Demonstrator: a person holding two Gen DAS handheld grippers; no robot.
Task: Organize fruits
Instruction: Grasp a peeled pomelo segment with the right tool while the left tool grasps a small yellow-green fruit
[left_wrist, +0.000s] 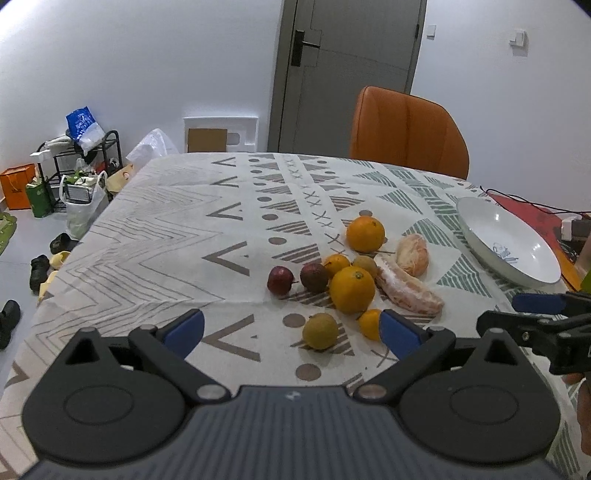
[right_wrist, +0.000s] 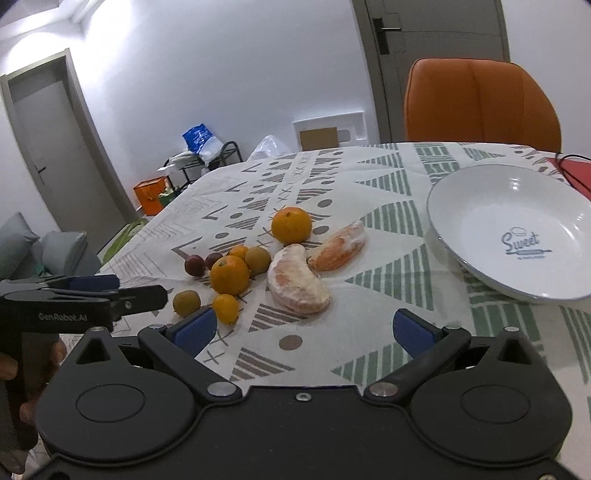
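Note:
A cluster of fruit lies on the patterned tablecloth. It holds a large orange, a second orange, two small tangerines, two greenish-brown fruits, two dark red fruits and two peeled citrus segments. An empty white plate sits to the right. My left gripper hovers open just short of the nearest fruits. My right gripper is open, near the bigger segment.
An orange chair stands behind the table's far edge. A red mat with a black cable lies past the plate. On the floor at left are bags, shoes and a black rack. Bare cloth stretches left of the fruit.

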